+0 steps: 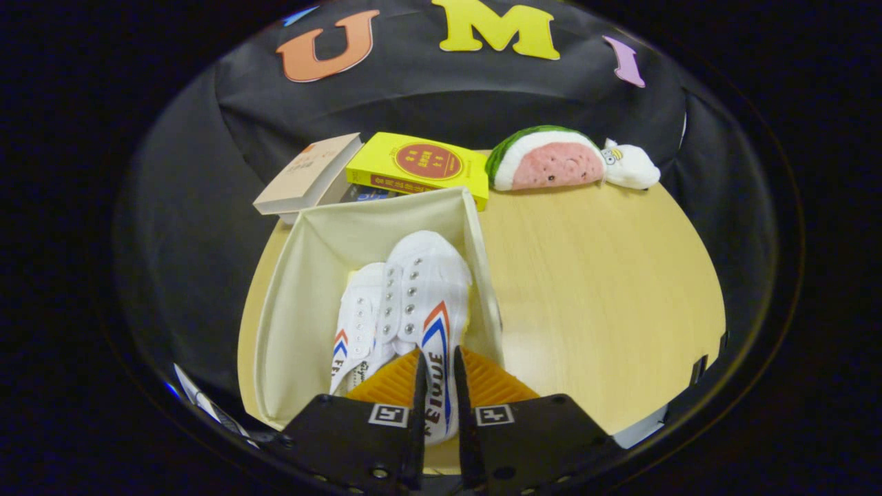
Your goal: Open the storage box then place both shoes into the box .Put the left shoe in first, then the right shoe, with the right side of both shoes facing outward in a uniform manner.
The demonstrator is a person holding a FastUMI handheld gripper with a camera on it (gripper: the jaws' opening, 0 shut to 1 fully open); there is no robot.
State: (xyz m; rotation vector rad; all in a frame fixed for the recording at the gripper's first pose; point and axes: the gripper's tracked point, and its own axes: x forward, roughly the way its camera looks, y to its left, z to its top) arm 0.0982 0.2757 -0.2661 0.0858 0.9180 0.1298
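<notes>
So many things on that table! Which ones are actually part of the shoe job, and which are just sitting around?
Part of the job:
- box, open
- left shoe, lying in the box
- right shoe, in the box, pinched between the fingers of the gripper

Just lying about:
- yellow book
- beige book
- watermelon plush
- white plush

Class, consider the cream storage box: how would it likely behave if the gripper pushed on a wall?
The storage box looks like soft fabric, so its wall would probably flex rather than resist. With two shoes inside, it likely slides little. The gripper is shut on one shoe.
</notes>
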